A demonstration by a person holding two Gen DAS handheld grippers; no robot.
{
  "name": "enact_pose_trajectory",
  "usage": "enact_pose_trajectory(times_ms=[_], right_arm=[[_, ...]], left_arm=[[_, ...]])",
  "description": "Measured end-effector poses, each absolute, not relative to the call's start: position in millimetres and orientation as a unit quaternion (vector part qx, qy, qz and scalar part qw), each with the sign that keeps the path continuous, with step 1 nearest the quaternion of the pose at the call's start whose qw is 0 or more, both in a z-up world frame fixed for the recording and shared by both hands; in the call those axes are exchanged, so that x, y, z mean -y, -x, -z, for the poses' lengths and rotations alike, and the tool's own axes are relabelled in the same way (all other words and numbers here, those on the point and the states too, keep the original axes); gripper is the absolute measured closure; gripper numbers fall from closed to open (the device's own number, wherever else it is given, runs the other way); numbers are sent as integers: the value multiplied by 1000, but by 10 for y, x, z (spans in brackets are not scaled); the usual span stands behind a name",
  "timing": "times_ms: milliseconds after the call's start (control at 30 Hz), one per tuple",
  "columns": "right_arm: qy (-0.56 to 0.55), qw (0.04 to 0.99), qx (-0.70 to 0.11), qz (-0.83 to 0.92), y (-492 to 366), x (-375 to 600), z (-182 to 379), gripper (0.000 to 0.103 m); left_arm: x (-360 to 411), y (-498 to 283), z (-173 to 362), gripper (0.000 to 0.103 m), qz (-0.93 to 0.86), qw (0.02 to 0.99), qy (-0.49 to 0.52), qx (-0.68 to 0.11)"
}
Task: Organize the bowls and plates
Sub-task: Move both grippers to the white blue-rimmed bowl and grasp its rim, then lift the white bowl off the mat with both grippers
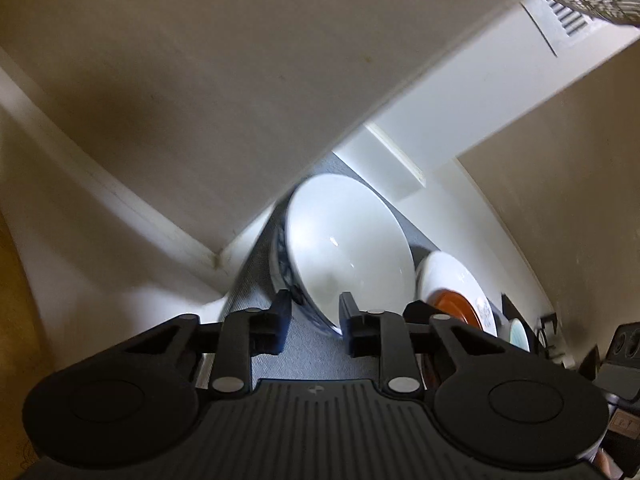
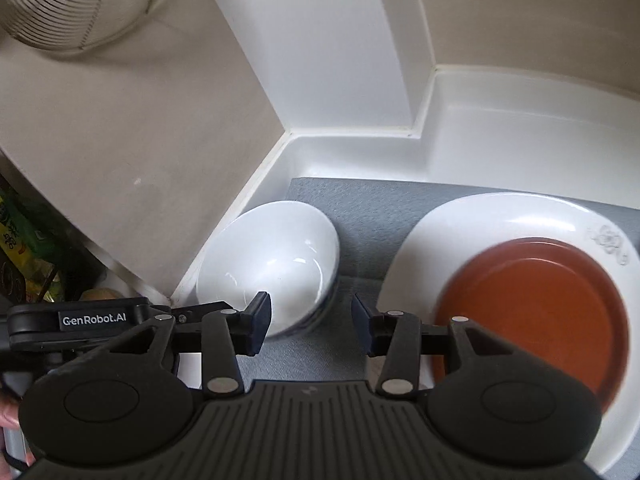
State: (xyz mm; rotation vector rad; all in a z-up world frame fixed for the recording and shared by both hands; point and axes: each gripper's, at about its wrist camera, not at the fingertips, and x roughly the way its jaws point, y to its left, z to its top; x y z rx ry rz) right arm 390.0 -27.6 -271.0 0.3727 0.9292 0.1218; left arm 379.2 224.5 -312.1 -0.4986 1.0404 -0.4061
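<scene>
A white bowl with a blue pattern outside (image 1: 344, 248) (image 2: 268, 264) sits on a grey mat (image 2: 368, 216) in the corner of a white cabinet shelf. My left gripper (image 1: 314, 322) is open, its jaws on either side of the bowl's near rim without gripping it. To the bowl's right a large white plate (image 2: 520, 216) (image 1: 448, 276) carries a smaller brown plate (image 2: 536, 312) (image 1: 456, 306). My right gripper (image 2: 312, 320) is open and empty, above the mat between bowl and plate.
A beige cabinet door or panel (image 1: 180, 80) (image 2: 120, 140) stands on the left beside the bowl. White shelf walls (image 2: 340, 60) close off the back. A wire-mesh basket (image 2: 72, 0) hangs at the upper left. A pale blue dish edge (image 1: 520, 334) shows beyond the plates.
</scene>
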Motion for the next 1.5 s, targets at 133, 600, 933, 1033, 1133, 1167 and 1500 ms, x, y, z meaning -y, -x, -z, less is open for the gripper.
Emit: enact_pose_trajectory(times_ms=[133,600,933,1033,1133,1167,1500], right_arm=[[-191,865,-463,-39,-4015,271,2817,65],[-188,835,-514,-60,-3613,200,2721,86],[-172,836,-517,-69,-3630,155,2745,84],[-170,838,-515,-68,-3628,147,2776,80],[-175,838,-513,-67,-3592,141,2772,80],[-171,838,-513,-68,-3574,136,2753,82],[-170,841,-513,-42,-3621,129,2790,85]], left_arm=[[-2315,-3830,3138,82,184,816,244,-491],[-2236,-3477,2954,81,224,805,136,-532],[-2273,-3741,3034,77,205,819,141,-517],[-2229,-3878,3105,76,199,816,151,-521],[-2190,-3882,3120,90,205,814,152,-522],[-2203,-3859,3111,90,202,813,154,-524],[-2233,-3824,3301,88,191,788,206,-548]])
